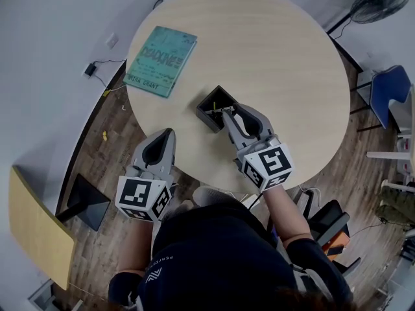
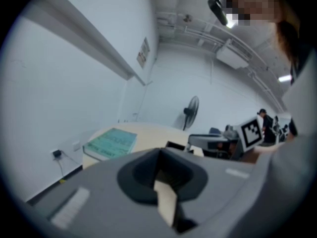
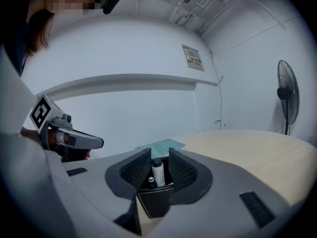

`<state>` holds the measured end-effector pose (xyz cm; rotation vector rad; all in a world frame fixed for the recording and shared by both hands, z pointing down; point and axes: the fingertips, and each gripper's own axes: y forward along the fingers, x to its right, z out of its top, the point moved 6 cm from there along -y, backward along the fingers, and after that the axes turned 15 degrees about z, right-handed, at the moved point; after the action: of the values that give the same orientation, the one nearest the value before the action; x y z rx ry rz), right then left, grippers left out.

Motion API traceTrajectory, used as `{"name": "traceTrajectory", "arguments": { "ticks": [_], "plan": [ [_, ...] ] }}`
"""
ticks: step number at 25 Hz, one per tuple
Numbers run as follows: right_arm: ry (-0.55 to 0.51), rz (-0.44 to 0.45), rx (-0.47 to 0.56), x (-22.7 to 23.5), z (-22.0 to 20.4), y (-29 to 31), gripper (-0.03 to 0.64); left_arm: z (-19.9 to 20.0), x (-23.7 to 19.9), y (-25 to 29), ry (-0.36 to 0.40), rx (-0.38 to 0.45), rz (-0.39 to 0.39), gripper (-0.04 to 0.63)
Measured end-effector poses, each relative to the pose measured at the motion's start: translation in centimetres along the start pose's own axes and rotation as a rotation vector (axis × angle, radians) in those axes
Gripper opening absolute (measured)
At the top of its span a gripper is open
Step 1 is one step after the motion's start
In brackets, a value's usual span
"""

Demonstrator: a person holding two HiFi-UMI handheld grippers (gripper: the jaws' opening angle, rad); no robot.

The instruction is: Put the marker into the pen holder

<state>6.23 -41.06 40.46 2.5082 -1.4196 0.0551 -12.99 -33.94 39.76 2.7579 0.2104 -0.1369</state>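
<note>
Pen holder (image 1: 209, 117) near the table's (image 1: 279, 57) front edge; right gripper (image 1: 225, 111), angled slightly down, gapes around the marker (image 3: 158, 173) inside; left gripper (image 1: 170, 132) closed.

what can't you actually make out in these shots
- Lower end of the white marker with black cap: right gripper view, hidden behind the wall of the black square pen holder.
- What else lies inside the holder: head view, partly covered by the right tool, the rest too small.
- Small print on the teal book: head view, too small.
</note>
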Motion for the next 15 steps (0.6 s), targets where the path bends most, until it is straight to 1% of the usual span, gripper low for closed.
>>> {"name": "traceTrajectory", "arguments": {
  "ticks": [2, 11, 15],
  "plan": [
    [0.003, -0.002, 0.004, -0.1, 0.0, -0.2, 0.104, 0.0, 0.0, -0.2, 0.001, 0.005, -0.004, 0.008],
    [-0.015, -0.041, 0.017, -1.6, 0.4, -2.0, 0.094, 0.3, 0.1, -1.6, 0.001, 0.036, -0.023, 0.008],
    [-0.024, -0.054, 0.019, -2.5, 0.6, -2.6, 0.078, 0.3, -0.2, -2.4, -0.002, 0.049, -0.025, 0.008]
  ]
}}
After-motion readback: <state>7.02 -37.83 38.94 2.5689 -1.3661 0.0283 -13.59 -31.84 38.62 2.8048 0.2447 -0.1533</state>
